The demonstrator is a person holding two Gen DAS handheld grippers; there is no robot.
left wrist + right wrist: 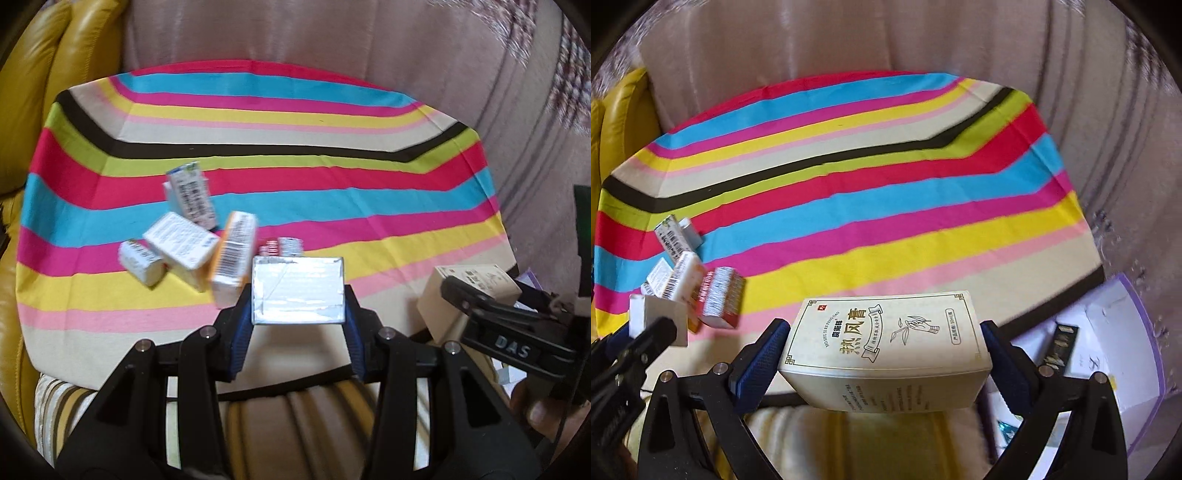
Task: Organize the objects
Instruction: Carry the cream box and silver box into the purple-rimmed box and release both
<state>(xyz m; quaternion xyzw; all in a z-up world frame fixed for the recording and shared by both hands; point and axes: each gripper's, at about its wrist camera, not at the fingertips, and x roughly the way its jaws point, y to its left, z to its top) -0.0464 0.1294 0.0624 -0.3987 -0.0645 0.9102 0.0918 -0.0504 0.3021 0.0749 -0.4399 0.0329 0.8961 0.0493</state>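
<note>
My left gripper is shut on a small white box, its blue pads pressing both sides, low over the near edge of the striped cloth. Just left of it lies a loose pile of several small medicine boxes, white, orange and red. My right gripper is shut on a larger cream box with printed characters and a plant drawing, held above the cloth's near edge. From the right wrist, the left gripper with its white box is at far left, beside the pile.
The striped cloth covers a seat with a pinkish backrest behind it. A yellow leather cushion is at the left. A white open carton with a purple rim holding a dark packet sits at the right. A striped cushion lies below.
</note>
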